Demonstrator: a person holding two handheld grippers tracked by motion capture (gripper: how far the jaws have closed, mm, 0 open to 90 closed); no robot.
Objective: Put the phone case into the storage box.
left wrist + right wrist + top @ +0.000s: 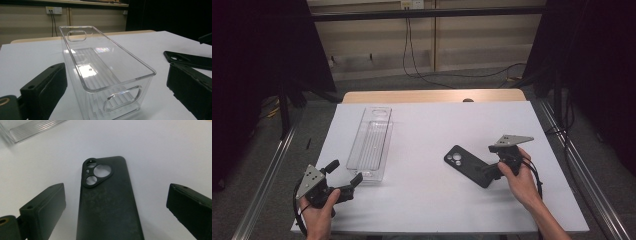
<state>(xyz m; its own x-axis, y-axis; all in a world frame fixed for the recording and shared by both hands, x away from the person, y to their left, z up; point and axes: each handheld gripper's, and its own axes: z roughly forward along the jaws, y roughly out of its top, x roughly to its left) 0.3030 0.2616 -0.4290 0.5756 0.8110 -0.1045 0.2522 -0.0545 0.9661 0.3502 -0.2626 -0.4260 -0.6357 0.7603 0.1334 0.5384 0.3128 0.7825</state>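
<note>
A clear plastic bin (pixel 372 142), long and empty, lies on the white table (pixel 437 120) left of centre. My left gripper (pixel 344 172) sits just in front of its near end, jaws open. In the left gripper view the bin (pixel 100 65) stands between the spread fingers (pixel 45 87). A black phone case (pixel 464 164) lies flat right of centre, camera cutouts at its far end. My right gripper (pixel 492 167) is at the case's near end, open. In the right gripper view the case (pixel 107 205) runs between the wide-apart fingers (pixel 42 206), which do not touch it.
The white sheet ends close to both hands at the front edge (pixel 437 231). A wooden table edge (pixel 432 96) runs along the back. Metal rails (pixel 267 175) flank both sides. Cables hang on the far wall (pixel 409 50).
</note>
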